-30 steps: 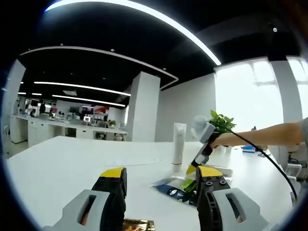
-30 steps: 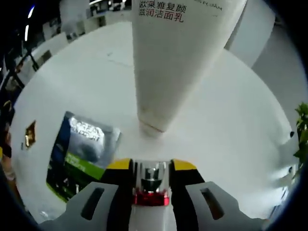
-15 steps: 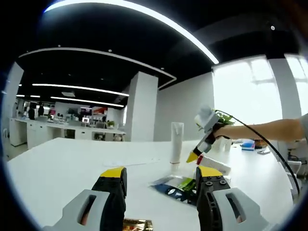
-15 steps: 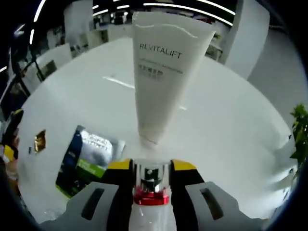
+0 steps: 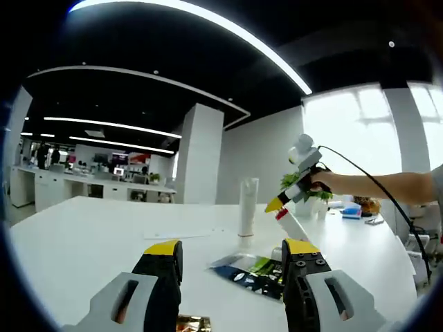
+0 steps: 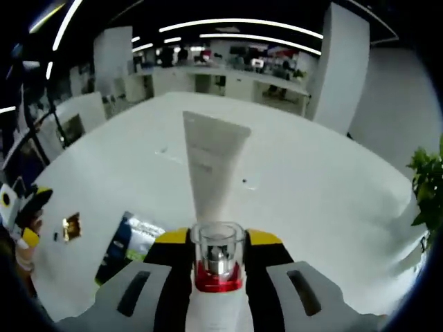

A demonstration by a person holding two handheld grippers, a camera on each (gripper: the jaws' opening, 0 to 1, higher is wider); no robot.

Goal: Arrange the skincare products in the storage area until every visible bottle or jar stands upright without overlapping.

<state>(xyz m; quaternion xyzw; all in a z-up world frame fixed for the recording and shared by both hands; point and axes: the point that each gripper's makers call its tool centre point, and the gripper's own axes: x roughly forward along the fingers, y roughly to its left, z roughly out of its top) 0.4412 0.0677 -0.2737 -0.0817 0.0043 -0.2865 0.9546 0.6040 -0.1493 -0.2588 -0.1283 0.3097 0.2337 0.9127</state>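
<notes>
A white tube (image 6: 211, 173) stands upright on its cap on the white table (image 6: 325, 207). My right gripper (image 6: 218, 241) is shut on a white bottle (image 6: 218, 266) with a clear cap and a red collar, held above the table on the near side of the tube. In the left gripper view the same right gripper (image 5: 286, 200) hangs tilted in the air, with the bottle (image 5: 294, 225) slanting down from it beside the tube (image 5: 247, 207). My left gripper (image 5: 232, 254) is open and low over the table, with nothing between its fingers.
A dark blue and green sachet (image 6: 131, 238) lies flat near the tube's foot, also seen as the sachet (image 5: 252, 271). A small gold packet (image 6: 70, 227) lies further left. A green plant (image 6: 426, 180) stands at the table's right side. A person's arm (image 5: 374, 185) reaches in.
My right gripper has lifted the bottle up and back from the tube, which now looks smaller and further off. The left gripper has stayed open and nearly still.
</notes>
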